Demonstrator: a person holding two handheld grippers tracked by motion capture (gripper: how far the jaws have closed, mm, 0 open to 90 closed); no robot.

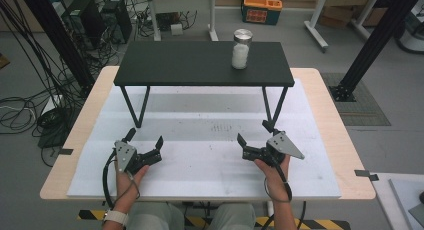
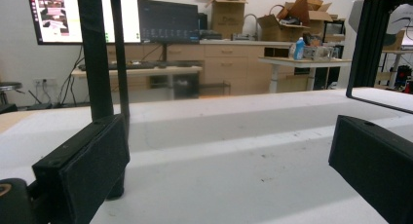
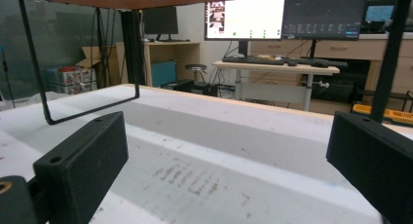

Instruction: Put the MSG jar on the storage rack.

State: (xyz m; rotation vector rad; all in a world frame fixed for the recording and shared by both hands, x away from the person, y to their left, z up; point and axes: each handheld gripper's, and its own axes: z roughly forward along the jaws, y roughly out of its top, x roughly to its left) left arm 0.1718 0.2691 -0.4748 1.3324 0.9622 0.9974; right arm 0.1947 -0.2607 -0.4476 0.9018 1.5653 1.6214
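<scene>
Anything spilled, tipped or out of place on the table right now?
Nothing stands out. The jar stands upright with its lid on, on the black shelf. Both hand-held grippers, left and right, rest open on the white mat, holding nothing.

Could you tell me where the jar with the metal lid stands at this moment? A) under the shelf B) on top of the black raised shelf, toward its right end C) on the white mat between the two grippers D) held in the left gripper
B: the jar stands upright on the black shelf, toward its right end, apart from both open grippers.
</scene>
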